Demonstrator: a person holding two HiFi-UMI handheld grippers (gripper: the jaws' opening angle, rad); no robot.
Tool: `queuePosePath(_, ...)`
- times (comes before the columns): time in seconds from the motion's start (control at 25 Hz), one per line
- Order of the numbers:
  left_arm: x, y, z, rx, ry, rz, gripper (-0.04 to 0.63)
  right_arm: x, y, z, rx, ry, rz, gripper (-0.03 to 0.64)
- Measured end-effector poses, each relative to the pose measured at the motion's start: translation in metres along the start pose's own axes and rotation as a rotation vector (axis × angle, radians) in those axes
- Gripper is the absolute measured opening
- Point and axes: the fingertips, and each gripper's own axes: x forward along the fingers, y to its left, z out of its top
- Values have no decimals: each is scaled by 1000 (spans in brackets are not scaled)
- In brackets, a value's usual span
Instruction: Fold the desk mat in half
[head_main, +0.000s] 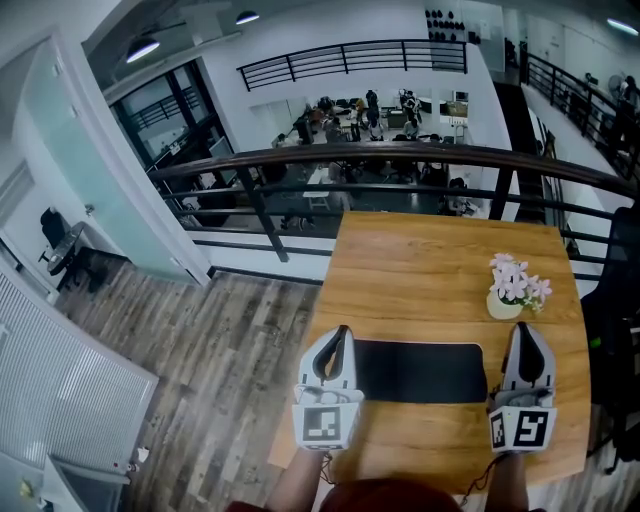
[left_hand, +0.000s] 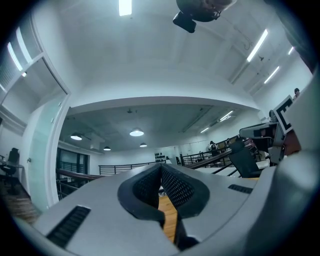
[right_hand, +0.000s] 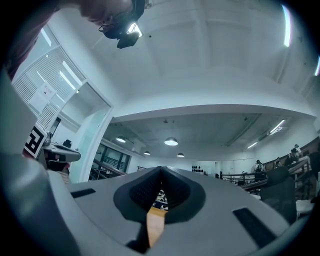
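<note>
A black desk mat lies flat and unfolded on the near half of the wooden table. My left gripper is at the mat's left end, its body covering that edge. My right gripper is just off the mat's right end. Both point away from me, toward the far side of the table. In the left gripper view the left gripper has its ribbed pads pressed together with nothing between them. In the right gripper view the right gripper is likewise shut and empty.
A small pale pot of pink flowers stands on the table just beyond my right gripper. A dark railing runs past the table's far edge above a lower floor. The table's left edge drops to wooden flooring. A dark chair stands at the right.
</note>
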Motion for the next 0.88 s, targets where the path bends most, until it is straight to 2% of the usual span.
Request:
queuePosePath(0.36, 4, 0, 8, -1, -16, -10, 20, 6, 3, -2, -1, 0, 6, 9)
queuePosePath(0.72, 6, 5, -27, 4, 60, -17, 20, 13, 5, -27, 8, 59, 6, 9)
queuePosePath(0.88, 9, 6, -26, -23, 55, -10, 20, 15, 6, -28, 6, 62, 9, 9)
